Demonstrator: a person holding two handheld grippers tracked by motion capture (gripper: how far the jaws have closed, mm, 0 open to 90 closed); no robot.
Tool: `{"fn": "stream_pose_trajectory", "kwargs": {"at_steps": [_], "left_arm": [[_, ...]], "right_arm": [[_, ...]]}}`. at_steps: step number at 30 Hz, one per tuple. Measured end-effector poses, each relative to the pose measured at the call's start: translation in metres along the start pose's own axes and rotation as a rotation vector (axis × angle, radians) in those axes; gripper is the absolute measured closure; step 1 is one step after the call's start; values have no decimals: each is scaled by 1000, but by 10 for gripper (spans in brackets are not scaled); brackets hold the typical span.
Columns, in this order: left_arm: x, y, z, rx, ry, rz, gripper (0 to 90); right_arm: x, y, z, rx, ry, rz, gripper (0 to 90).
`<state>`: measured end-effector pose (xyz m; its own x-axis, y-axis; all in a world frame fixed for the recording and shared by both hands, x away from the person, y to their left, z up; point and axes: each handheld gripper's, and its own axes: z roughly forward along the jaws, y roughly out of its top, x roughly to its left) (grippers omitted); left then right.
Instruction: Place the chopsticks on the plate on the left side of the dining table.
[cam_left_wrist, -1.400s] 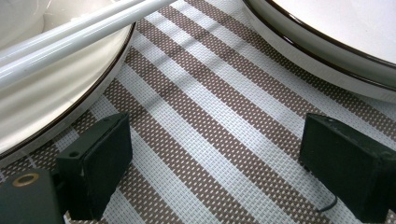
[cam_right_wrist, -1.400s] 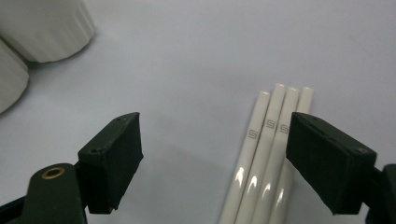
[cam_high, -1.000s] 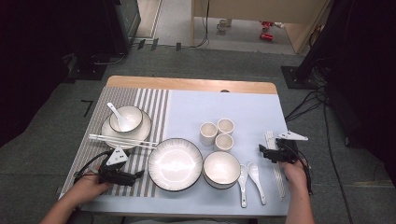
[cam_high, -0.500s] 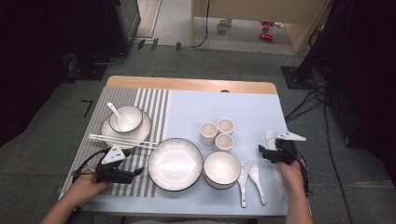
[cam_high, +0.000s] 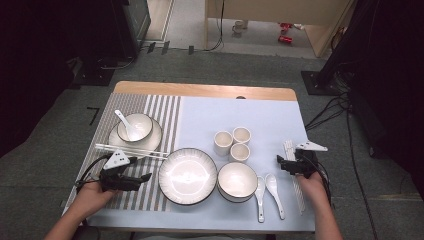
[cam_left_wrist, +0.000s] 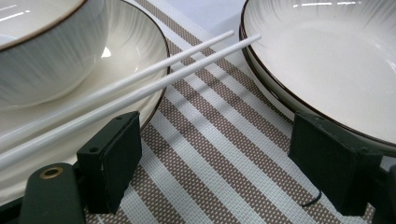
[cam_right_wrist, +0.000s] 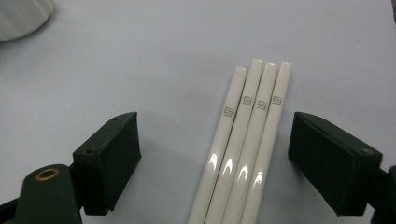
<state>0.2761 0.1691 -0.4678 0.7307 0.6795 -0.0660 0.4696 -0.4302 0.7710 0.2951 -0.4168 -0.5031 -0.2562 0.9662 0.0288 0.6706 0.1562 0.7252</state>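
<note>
My left gripper (cam_high: 143, 178) (cam_left_wrist: 215, 154) lies low over the striped mat (cam_left_wrist: 219, 140), open. Its jaws have just been closing slightly, with only mat between them. A pair of white chopsticks (cam_high: 132, 150) (cam_left_wrist: 140, 88) rests just beyond it, leaning on the saucer (cam_left_wrist: 135, 51) under a bowl (cam_high: 135, 127). A large white plate (cam_high: 187, 176) (cam_left_wrist: 336, 60) lies by the other jaw. My right gripper (cam_high: 281, 163) (cam_right_wrist: 215, 158) stands open over the blue cloth. Several white chopsticks (cam_right_wrist: 247, 154) (cam_high: 300, 200) lie side by side between its jaws, untouched.
A white bowl (cam_high: 237, 181) sits right of the large plate, with two spoons (cam_high: 267, 192) beside it. Three cups (cam_high: 233, 142) stand mid-table. A spoon (cam_high: 124, 122) lies in the far-left bowl. The table's front edge is close to both hands.
The left gripper has shifted slightly toward the chopsticks by the saucer. The right gripper has stayed where it was.
</note>
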Motion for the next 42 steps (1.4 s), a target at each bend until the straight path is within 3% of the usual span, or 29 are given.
{"fn": "stream_pose_trajectory", "kwargs": {"at_steps": [7,10,18,20,24,29,36,42], "left_arm": [[6,-3,-7,-24,-18,-17,174],[8,-3,-7,-16,-10,-26,174],[13,-2,-8,25,-59,-19,180],[14,-2,-7,34,-55,-11,272],[17,-1,-6,30,-79,-18,314],[23,0,-8,8,-59,-15,361],[29,2,-8,23,-61,-23,562],[33,5,-7,28,-68,-56,698]], "right_arm": [[0,0,0,0,-1,-1,163],[0,0,0,1,-1,-1,163],[0,0,0,1,-5,-2,157],[0,0,0,2,-5,-2,156],[0,0,0,1,-5,-2,156],[0,0,0,1,-5,-1,156],[0,0,0,0,-6,-2,156],[1,0,0,0,-7,-2,156]]}}
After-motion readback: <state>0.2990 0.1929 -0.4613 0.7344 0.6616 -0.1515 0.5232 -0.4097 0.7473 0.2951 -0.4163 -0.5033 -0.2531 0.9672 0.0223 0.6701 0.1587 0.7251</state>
